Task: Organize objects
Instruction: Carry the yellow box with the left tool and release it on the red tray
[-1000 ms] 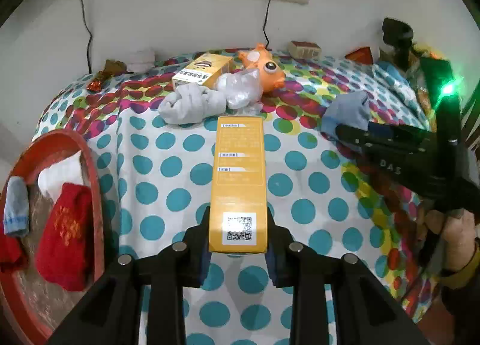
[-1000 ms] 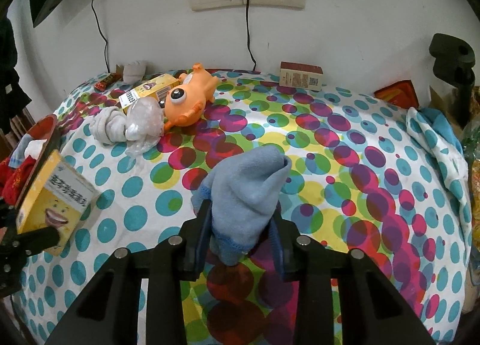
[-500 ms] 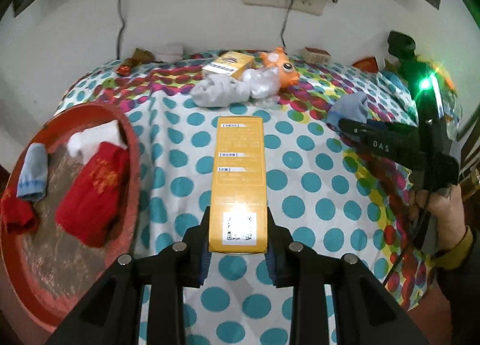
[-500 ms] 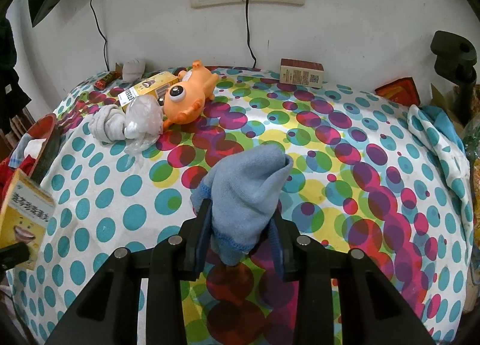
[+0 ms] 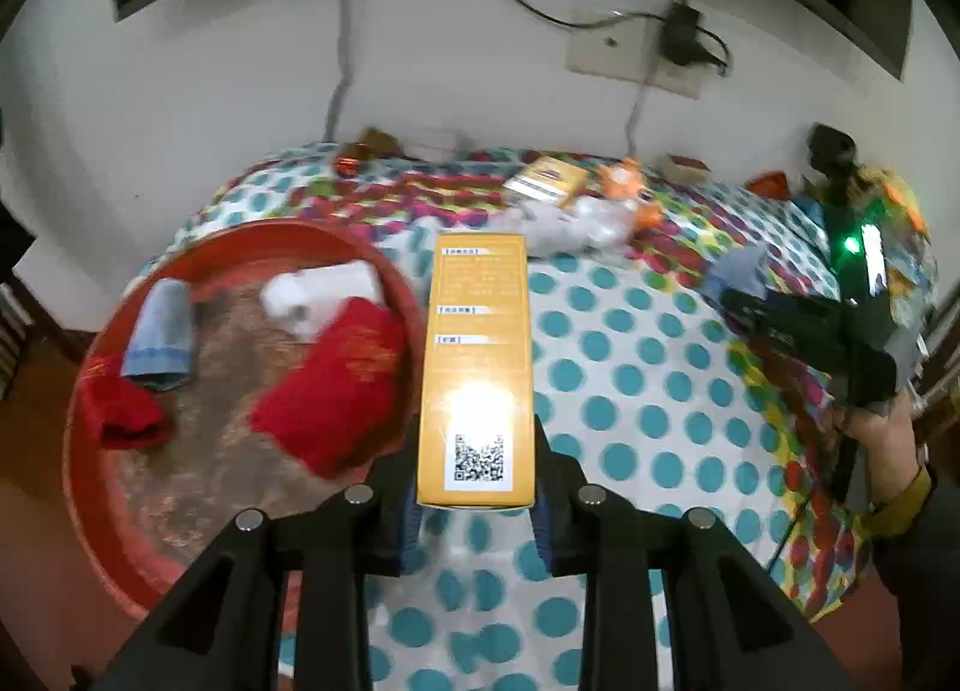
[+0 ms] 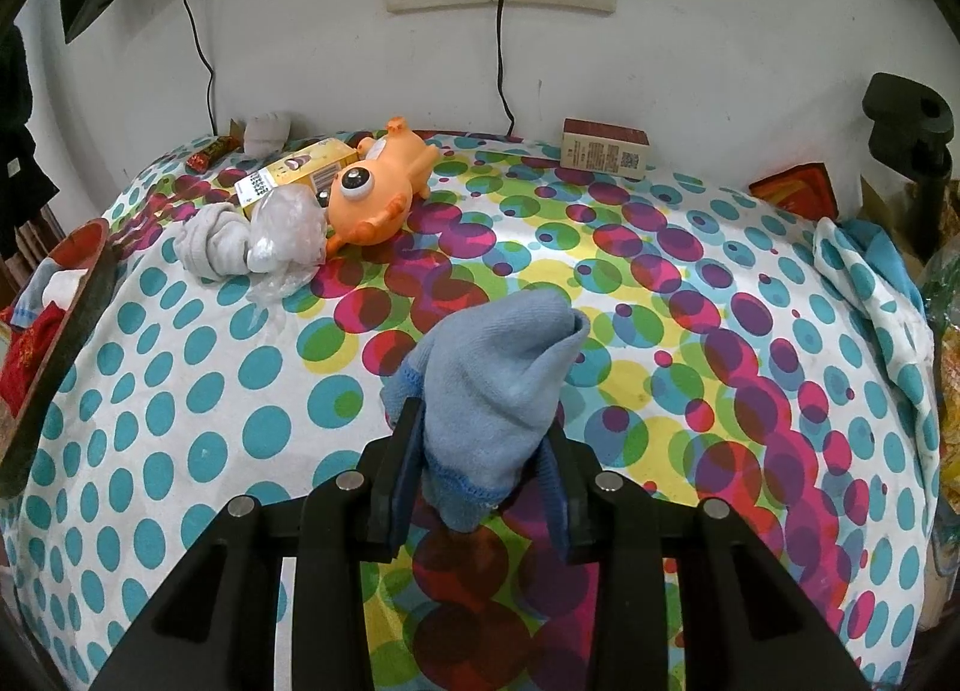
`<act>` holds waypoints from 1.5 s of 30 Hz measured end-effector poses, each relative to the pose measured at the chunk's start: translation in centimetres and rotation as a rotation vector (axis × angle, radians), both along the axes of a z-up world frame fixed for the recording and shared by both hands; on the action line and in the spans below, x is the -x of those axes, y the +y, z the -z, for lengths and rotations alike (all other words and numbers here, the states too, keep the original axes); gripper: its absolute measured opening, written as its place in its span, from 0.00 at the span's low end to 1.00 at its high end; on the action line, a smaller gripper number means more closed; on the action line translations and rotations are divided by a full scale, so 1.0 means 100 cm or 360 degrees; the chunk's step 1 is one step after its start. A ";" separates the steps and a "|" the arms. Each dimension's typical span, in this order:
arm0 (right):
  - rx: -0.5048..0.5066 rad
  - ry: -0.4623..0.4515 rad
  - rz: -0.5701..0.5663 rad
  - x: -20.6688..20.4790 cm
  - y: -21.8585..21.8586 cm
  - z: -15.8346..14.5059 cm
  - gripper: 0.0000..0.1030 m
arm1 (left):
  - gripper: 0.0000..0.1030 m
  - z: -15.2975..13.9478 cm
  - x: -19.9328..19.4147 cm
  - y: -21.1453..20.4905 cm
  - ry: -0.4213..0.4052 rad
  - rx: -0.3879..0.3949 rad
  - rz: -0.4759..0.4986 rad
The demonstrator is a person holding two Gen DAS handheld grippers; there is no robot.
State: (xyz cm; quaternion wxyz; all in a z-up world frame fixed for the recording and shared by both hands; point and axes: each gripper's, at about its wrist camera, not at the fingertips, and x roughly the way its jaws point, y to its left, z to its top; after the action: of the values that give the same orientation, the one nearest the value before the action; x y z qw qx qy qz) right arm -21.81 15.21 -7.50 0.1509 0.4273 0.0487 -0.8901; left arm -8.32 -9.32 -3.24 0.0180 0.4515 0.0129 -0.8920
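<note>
Left tongs (image 5: pixel 477 502) clamp the yellow box (image 5: pixel 477 367) by its near end, box stretching straight ahead above the spotted bench (image 5: pixel 630 391). Just left of those tongs sits the red tray (image 5: pixel 90 487), holding a red sock (image 5: pixel 336 385) and a blue sock (image 5: pixel 159 337). Right tongs (image 6: pixel 480 481) pinch a light blue sock (image 6: pixel 498 373), toe pointing ahead; far ahead-left lies the orange toy (image 6: pixel 375 193).
</note>
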 end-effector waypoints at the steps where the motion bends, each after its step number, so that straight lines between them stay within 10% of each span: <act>1: 0.0000 -0.0001 0.0000 0.000 0.000 0.000 0.32 | 0.28 -0.002 -0.002 -0.007 0.0001 0.0010 -0.0017; 45: -0.0020 0.0002 0.0029 -0.001 -0.008 -0.001 0.34 | 0.29 0.042 -0.040 -0.206 -0.0178 0.0039 -0.0669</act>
State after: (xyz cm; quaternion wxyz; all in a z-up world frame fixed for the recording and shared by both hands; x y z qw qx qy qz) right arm -21.71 14.38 -7.37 0.1399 0.4280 0.0506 -0.8914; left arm -4.30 -29.91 -7.47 0.2098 0.4874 0.0950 -0.8423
